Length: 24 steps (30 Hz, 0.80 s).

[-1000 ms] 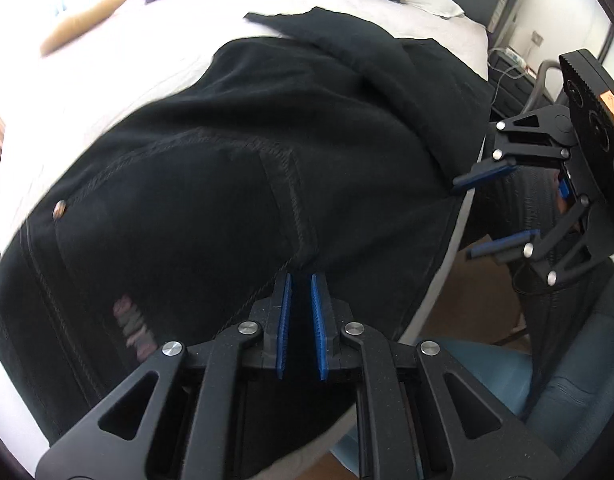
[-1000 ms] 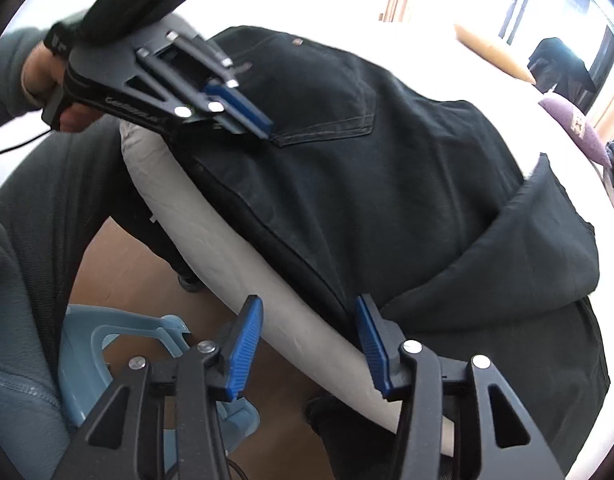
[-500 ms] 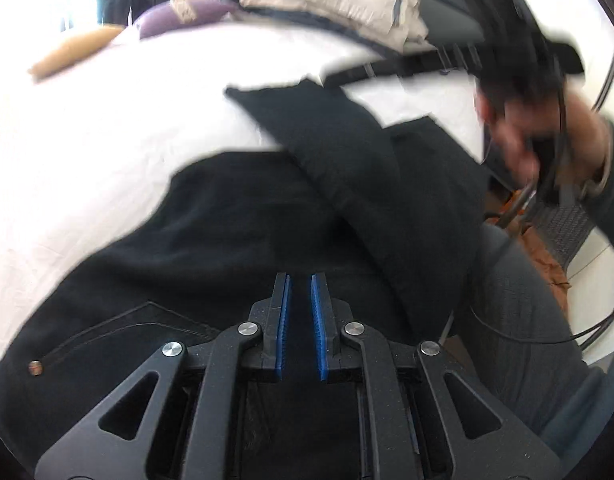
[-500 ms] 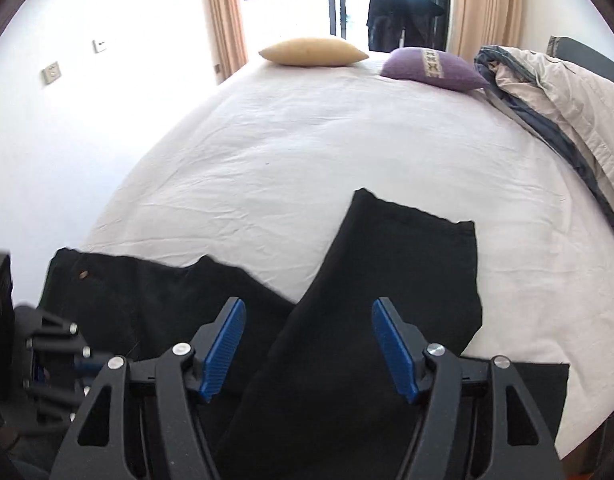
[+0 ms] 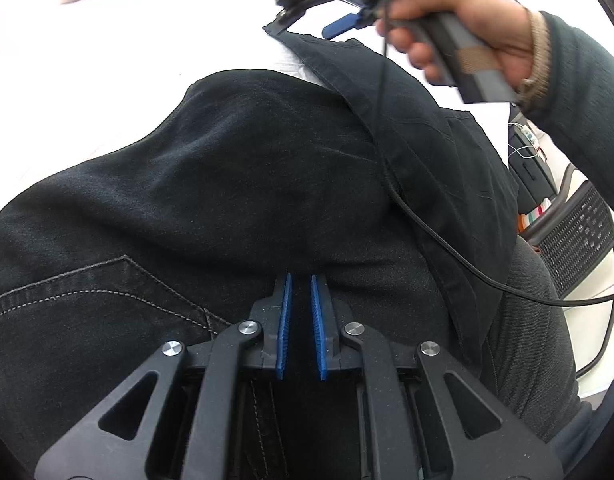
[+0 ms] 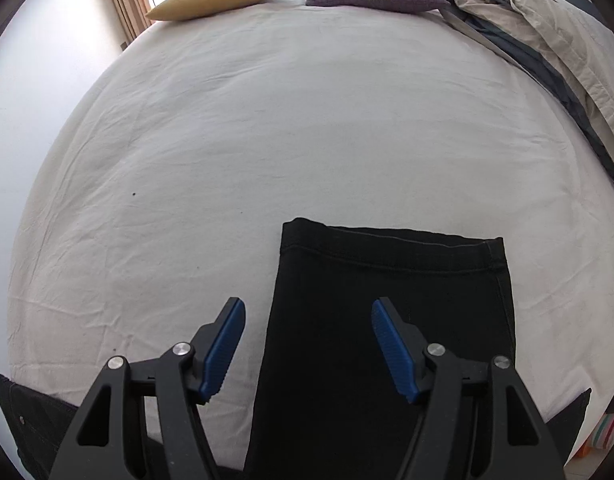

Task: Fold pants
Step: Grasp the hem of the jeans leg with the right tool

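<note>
Right hand-held gripper [image 6: 309,344], spread wide, hovers over pants [image 6: 387,320].

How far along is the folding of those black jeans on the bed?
Early on. Done: one leg of the black jeans lies thrown over the rest, its hem flat on the white sheet. In hand: the left tongs are nearly shut, seemingly pinching denim near the back pocket; the right tongs hover open above the leg. Left: squaring up and folding shorter.
</note>
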Each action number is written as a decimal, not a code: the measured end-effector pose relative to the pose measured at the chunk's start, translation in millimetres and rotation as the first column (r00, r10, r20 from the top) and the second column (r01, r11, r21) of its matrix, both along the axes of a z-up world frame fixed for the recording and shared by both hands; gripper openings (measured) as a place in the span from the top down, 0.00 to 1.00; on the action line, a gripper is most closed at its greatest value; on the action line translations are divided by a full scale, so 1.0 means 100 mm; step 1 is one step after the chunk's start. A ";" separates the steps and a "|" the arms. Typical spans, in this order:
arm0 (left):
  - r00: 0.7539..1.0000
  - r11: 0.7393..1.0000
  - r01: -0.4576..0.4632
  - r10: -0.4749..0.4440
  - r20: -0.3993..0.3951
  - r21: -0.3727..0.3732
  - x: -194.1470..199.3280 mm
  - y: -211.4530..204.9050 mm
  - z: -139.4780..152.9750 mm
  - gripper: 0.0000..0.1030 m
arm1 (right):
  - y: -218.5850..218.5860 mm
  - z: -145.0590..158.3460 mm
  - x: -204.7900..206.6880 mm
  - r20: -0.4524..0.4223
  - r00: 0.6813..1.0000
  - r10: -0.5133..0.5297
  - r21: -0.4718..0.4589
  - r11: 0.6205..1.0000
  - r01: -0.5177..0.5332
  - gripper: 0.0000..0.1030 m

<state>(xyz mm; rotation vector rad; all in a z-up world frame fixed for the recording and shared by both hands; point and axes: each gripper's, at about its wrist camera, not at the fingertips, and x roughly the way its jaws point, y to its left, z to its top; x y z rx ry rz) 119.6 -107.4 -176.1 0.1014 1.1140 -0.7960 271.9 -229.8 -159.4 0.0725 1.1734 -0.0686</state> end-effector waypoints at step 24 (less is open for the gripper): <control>0.999 0.999 -0.028 0.027 0.032 0.045 -0.14 -0.04 -0.22 0.90 | -0.67 0.43 -0.55 0.223 0.962 -0.160 0.061 0.987 0.151 0.95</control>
